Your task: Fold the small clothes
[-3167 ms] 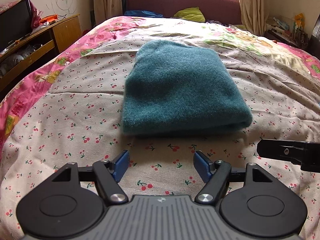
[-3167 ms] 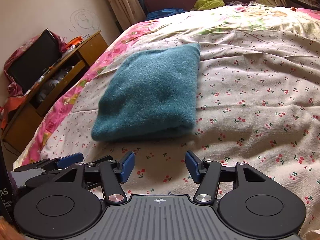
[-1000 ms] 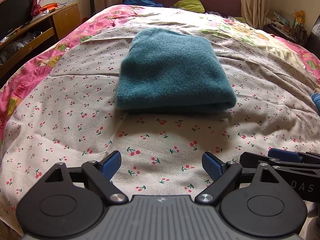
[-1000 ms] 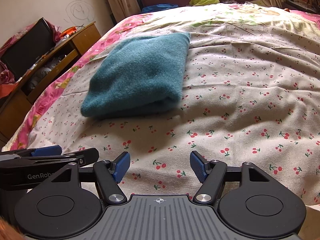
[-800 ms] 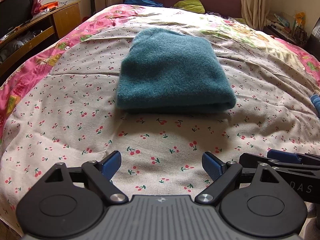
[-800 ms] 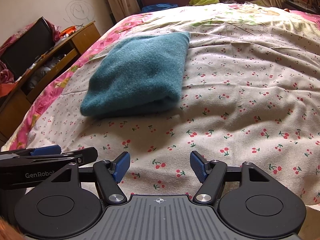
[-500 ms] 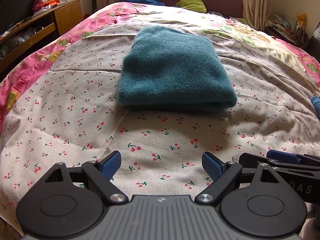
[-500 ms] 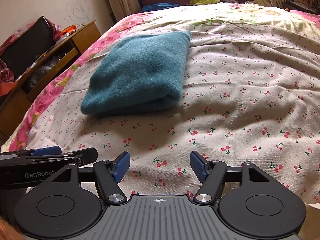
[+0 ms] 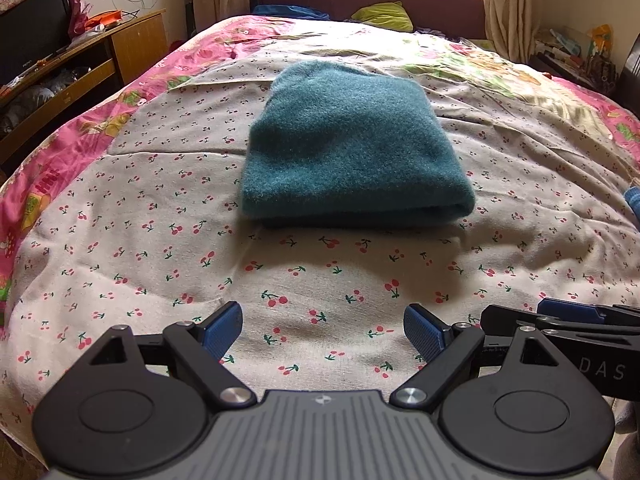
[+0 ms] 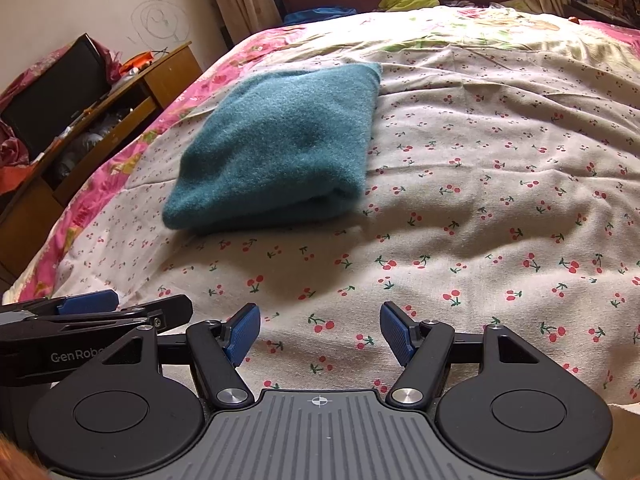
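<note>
At 9 o'clock stood a wooden TV cabinet (image 9: 80, 76). The folded teal knit garment (image 9: 352, 152) lay on the cherry-print bedsheet (image 9: 160, 216), at 12 o'clock from the left gripper (image 9: 322, 330) and 11 o'clock from the right gripper (image 10: 320, 330), its long axis running away from both. Both grippers hovered low, level, jaws spread and empty, side by side, about equally near.

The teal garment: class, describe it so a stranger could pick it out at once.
Start at the bed's cherry-print sheet. Near its middle lies the teal garment, a fuzzy folded bundle. It is the only plain dark piece on the sheet, unlike the yellow-green cloth by the headboard.
</note>
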A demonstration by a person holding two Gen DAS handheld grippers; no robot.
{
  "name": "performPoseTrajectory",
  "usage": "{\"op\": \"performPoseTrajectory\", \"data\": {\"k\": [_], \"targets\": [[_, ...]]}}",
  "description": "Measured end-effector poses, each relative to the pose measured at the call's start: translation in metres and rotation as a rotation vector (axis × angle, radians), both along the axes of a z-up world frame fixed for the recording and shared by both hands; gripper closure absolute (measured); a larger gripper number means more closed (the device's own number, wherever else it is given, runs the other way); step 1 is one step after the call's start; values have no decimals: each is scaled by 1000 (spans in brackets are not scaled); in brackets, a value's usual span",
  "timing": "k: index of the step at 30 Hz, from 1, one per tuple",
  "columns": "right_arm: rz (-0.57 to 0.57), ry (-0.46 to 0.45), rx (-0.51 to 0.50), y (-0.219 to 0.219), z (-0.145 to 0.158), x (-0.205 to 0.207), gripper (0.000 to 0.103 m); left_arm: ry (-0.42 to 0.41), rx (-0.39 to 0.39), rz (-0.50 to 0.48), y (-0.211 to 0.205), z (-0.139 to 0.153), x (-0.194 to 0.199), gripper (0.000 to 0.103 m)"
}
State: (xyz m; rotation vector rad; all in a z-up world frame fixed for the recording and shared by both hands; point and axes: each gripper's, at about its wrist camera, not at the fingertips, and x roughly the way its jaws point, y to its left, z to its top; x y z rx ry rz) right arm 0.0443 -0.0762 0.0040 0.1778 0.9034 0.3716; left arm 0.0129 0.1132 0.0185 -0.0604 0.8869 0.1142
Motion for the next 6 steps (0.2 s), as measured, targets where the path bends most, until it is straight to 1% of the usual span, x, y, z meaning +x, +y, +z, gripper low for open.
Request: {"op": "performPoseTrajectory", "data": {"k": [6], "targets": [[-2,0,1,0,0,-1,36,-11,3,6,0,2,-1,5]]}}
